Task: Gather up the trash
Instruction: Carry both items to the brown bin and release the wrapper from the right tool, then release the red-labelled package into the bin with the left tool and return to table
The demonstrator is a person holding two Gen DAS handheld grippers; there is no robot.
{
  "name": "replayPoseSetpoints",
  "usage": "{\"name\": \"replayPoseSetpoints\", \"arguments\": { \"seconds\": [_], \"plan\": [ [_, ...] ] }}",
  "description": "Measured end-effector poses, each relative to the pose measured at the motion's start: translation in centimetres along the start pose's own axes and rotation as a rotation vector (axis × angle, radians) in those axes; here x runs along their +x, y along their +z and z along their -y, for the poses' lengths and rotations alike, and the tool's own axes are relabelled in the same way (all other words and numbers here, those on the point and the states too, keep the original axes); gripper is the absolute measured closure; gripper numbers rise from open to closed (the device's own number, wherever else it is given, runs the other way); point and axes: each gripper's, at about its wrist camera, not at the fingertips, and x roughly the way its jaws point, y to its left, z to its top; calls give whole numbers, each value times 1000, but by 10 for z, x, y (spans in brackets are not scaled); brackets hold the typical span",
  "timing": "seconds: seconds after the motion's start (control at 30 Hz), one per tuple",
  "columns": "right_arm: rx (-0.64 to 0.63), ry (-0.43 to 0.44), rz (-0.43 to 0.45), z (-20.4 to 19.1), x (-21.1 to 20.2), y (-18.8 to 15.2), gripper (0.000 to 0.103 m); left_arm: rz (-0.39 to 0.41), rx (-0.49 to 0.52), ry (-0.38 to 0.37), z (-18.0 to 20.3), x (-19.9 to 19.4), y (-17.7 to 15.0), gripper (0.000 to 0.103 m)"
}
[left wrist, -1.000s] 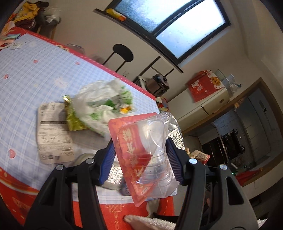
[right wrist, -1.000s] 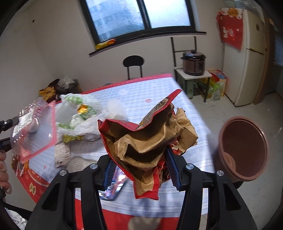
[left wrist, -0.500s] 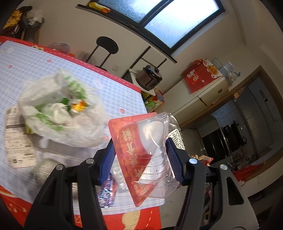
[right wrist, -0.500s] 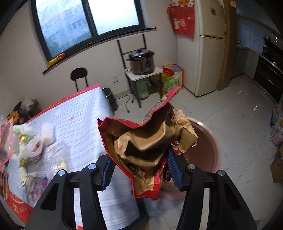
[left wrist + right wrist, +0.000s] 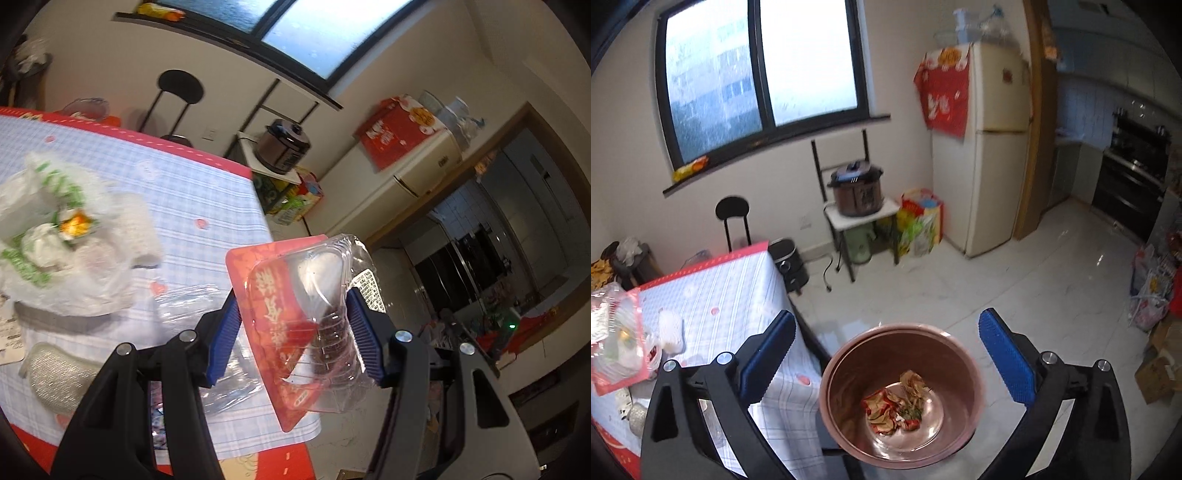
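My left gripper [image 5: 291,328] is shut on a clear plastic clamshell tray with a red label [image 5: 306,314], held above the table's near right corner; the tray also shows in the right wrist view [image 5: 613,339]. My right gripper [image 5: 886,354] is open and empty, above a brown trash bin [image 5: 831,387] on the floor beside the table. The crumpled red and brown snack bag [image 5: 895,408] lies at the bottom of the bin.
On the blue checked table [image 5: 192,192] lie a white plastic bag with green print [image 5: 55,236], clear plastic wrap [image 5: 192,299], a silver pouch [image 5: 55,373] and a paper receipt [image 5: 9,336]. A rice cooker [image 5: 855,192] on a small stand, a fridge [image 5: 982,155] and a black stool [image 5: 733,214] stand beyond.
My right gripper swung from over the table to above the bin, opened and let go of the snack bag, which fell into the bin. My left gripper moved right with the tray.
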Motion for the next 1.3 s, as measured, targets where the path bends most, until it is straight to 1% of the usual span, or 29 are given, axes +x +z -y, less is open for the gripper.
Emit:
{"name": "replayPoseSetpoints", "arguments": {
  "seconds": [0.03,0.17,0.33,0.4,0.53,0.57,0.6,0.63,0.67,0.7,0.8,0.83,0.87,0.93,1.07,1.1,1.23,1.3],
  "plan": [
    [4,-5,18,4,-11,0,5,-8,15,-12,8,8,0,45],
    [9,-25,45,20,-39,-6,5,-42,65,-49,40,41,1,44],
    [36,-90,35,51,-64,-19,5,-107,131,-98,87,95,-2,44],
    [57,-115,35,62,-71,-24,5,-136,165,-129,112,119,-7,44],
    [102,-173,32,84,-84,-36,5,-160,223,-181,155,155,-11,43],
    [113,-185,31,88,-86,-39,5,-160,237,-206,169,166,-11,44],
    [122,-194,31,92,-88,-41,5,-159,241,-222,176,172,-10,38],
    [135,-203,30,96,-89,-43,5,-159,240,-244,186,180,-9,23],
    [142,-209,30,99,-91,-45,5,-155,235,-253,192,185,-8,18],
    [149,-211,28,100,-92,-47,5,-146,233,-263,197,187,-6,17],
    [150,-205,28,99,-93,-50,5,-125,257,-279,210,184,0,15],
    [148,-203,29,98,-95,-51,5,-110,272,-283,211,178,1,12],
    [147,-200,31,97,-95,-50,5,-99,281,-282,211,173,3,9],
    [147,-196,36,95,-95,-48,5,-70,296,-261,206,163,6,8],
    [139,-185,59,88,-99,-39,5,-20,287,-187,178,130,20,8],
    [134,-178,68,86,-100,-35,5,-2,286,-166,170,121,24,6],
    [108,-142,96,72,-100,-22,5,87,283,-61,137,73,36,6],
    [97,-117,109,63,-98,-16,5,150,278,15,114,41,43,6]
  ]
}}
